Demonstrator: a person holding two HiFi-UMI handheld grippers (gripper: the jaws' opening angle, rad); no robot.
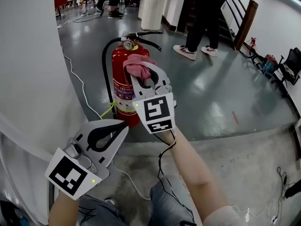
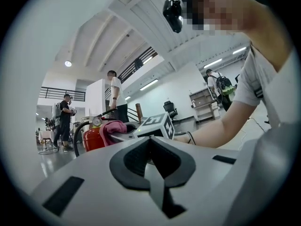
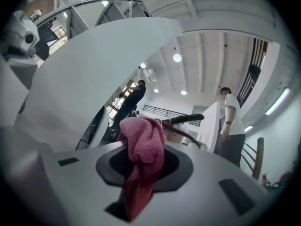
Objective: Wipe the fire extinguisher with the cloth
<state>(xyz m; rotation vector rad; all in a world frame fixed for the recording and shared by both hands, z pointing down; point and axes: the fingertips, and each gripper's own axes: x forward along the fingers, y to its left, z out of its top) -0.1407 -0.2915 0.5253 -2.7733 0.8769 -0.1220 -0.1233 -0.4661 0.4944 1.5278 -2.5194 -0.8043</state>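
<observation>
Cloth (image 1: 138,65) in right tool (image 1: 145,75), seemingly touching one extinguisher (image 1: 123,92)

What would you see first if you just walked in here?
The bright red fire extinguisher standing on the grey floor by the white wall. Then the pink cloth pinched in the right gripper, up by the extinguisher's top. The left gripper sits lower, shut and empty.

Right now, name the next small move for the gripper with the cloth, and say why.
Probably draw the right gripper down the side of the fire extinguisher. It is shut on the pink cloth, which sits at the cylinder's shoulder just under the gauge, so most of the red body lies below it. The left gripper is shut, empty and low to the side.
</observation>
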